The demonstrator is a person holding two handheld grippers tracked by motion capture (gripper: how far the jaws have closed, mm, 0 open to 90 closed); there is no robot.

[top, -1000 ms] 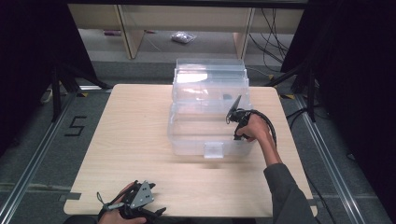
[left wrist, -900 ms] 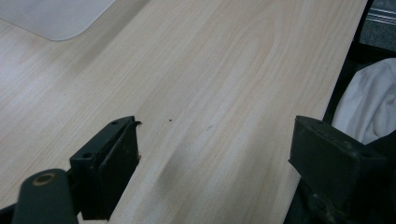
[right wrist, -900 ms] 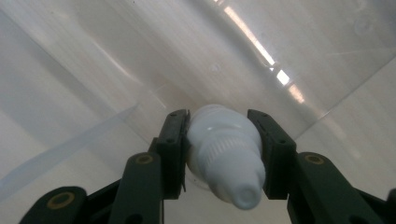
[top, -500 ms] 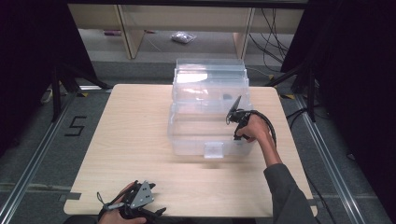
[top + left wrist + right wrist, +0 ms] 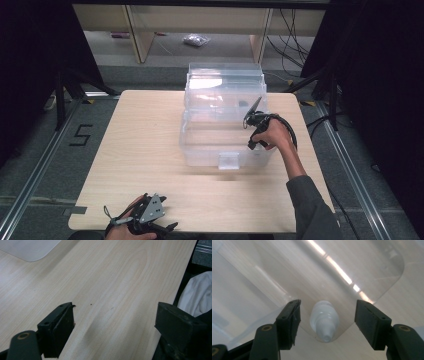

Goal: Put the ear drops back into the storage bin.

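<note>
While the right hand-held gripper (image 5: 251,120) reaches down into the clear plastic bin (image 5: 223,120) in the high view, the left hand-held gripper (image 5: 150,222) rests idle at the near edge of the surface (image 5: 145,145), well apart from the bin. The bin stands toward the far middle of the surface, and the person's right forearm comes to it from the right side.

From the left gripper view, the jaws stand wide apart over bare wood with nothing between them; a rounded corner of the bin shows at the upper left.

From the right gripper view, the jaws are spread open on either side of a small white dropper bottle (image 5: 324,321), which lies on the floor of the bin in a rounded corner, its capped tip toward the camera. Neither jaw touches it yet.

I judge this to be the approach for picking the bottle up. The next move calls for easing a little farther in, keeping the bottle centred, then closing on its body without pushing it against the bin wall.
</note>
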